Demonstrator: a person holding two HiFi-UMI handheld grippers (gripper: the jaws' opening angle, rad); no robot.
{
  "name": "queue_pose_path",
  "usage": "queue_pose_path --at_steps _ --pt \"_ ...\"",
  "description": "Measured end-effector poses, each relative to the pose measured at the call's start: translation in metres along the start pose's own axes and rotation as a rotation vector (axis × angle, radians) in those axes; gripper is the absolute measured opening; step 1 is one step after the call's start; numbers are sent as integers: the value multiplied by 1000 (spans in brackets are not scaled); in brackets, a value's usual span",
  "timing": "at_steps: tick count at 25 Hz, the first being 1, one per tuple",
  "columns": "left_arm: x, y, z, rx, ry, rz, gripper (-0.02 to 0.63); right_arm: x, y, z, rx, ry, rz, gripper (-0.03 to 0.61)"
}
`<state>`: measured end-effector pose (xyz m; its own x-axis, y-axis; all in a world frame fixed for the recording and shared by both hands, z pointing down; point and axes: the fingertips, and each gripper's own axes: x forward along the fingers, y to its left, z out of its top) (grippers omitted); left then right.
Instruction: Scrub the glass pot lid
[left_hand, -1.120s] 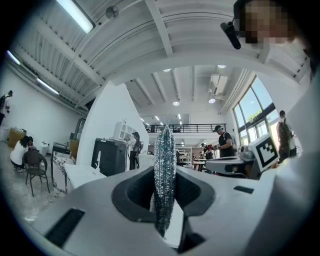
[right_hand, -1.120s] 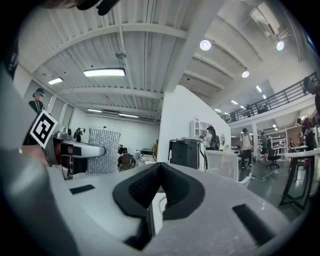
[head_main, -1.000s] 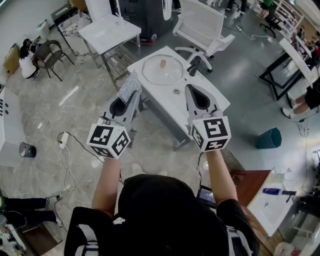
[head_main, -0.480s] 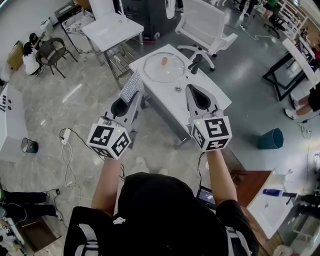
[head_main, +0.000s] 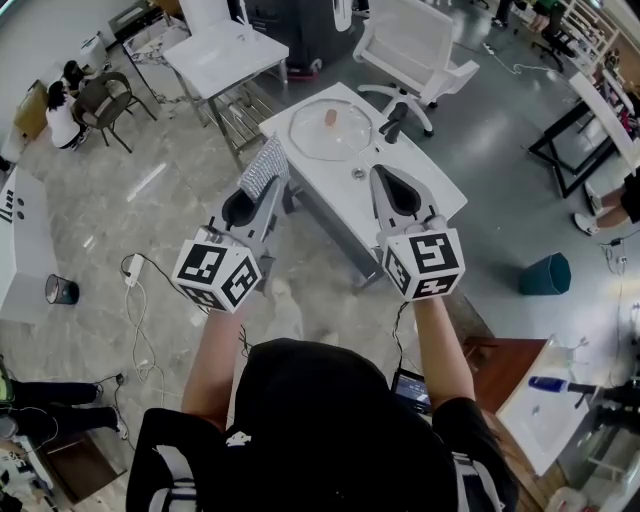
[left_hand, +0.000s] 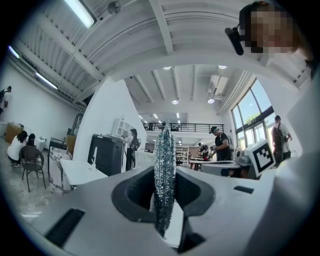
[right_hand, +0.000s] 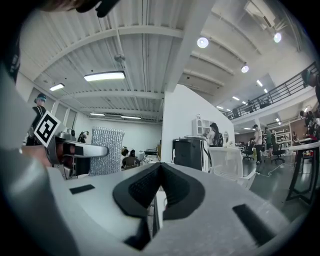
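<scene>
Glass pot lid (head_main: 330, 128) on the bench (head_main: 425, 195), dark object (head_main: 392, 122) just beside it. Short of the lid, left gripper (head_main: 272, 192) fingers pinch a silver scrubber (head_main: 262, 168); right gripper (head_main: 379, 175) fingers pressed together.

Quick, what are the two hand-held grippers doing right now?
Left hand-held gripper: closed on the scrubber.
Right hand-held gripper: closed, empty.
</scene>
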<state>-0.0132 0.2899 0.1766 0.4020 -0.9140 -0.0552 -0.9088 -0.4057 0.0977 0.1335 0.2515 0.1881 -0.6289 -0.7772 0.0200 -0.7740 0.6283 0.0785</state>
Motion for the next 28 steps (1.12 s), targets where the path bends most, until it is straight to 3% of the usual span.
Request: queue_pose_path --at_steps 10,28 --pt "34 33 -2 5 10 -20 76 43 -11 -4 -14 21 -13 -2" --pt "126 160 3 -8 34 -73 76 183 -39 5 -45 70 -88 -2"
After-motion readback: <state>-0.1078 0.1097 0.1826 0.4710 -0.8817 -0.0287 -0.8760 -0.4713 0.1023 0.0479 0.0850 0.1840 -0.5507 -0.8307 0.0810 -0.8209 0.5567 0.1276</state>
